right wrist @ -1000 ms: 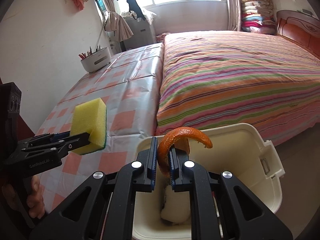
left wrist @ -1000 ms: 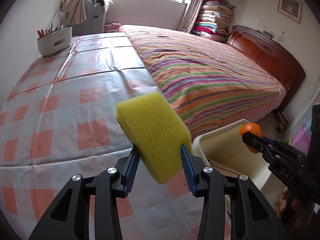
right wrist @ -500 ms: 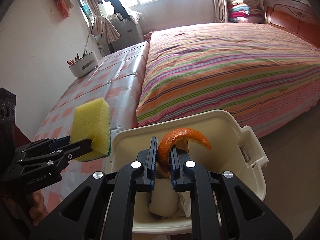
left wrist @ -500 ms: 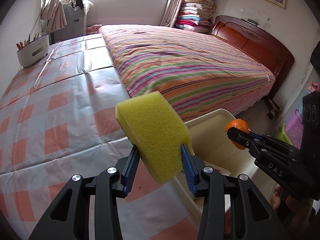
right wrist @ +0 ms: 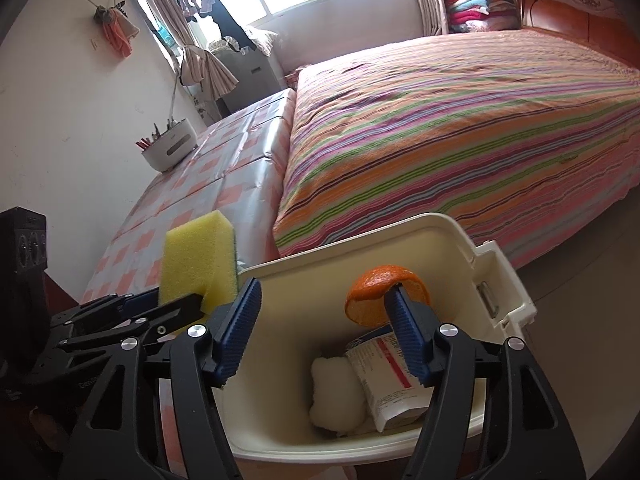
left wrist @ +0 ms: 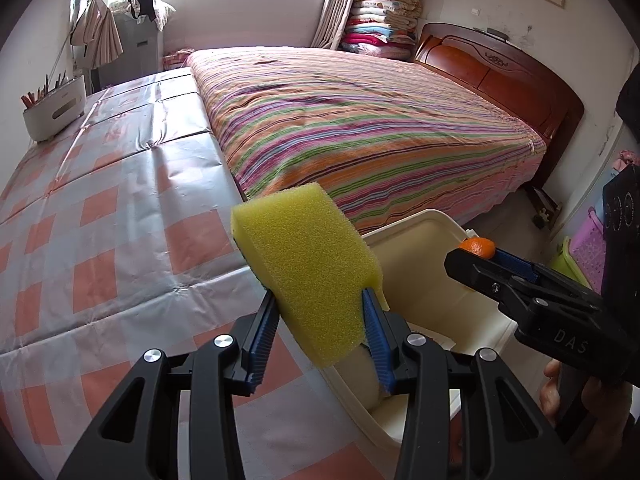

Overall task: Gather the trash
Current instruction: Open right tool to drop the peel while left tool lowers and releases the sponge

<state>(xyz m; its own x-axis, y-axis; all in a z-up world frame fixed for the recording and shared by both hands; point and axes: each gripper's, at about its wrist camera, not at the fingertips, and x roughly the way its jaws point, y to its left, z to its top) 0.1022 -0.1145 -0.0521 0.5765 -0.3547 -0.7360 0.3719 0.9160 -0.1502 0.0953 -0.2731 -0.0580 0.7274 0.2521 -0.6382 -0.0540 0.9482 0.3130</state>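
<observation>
My left gripper (left wrist: pixel 320 320) is shut on a yellow sponge (left wrist: pixel 306 264), held at the near rim of a cream bin (left wrist: pixel 416 232). The sponge also shows in the right wrist view (right wrist: pixel 198 256). My right gripper (right wrist: pixel 324 328) is open wide above the bin (right wrist: pixel 452 236). A curl of orange peel (right wrist: pixel 376 296) rests against the tip of its right finger, over the bin's inside. In the left wrist view the peel (left wrist: pixel 477 247) shows at the right gripper's tip. A white wad (right wrist: pixel 336 396) and a crumpled packet (right wrist: pixel 390 380) lie in the bin.
A table with an orange-checked plastic cloth (left wrist: pixel 100 216) lies left of the bin. A white holder with pens (left wrist: pixel 54 106) stands at its far end. A bed with a striped cover (left wrist: pixel 360 128) fills the right. Coloured baskets (left wrist: pixel 588 256) stand by the wall.
My right gripper has opened; the orange peel was clamped before and now only rests on one finger. Both grippers have moved further over the bin.
</observation>
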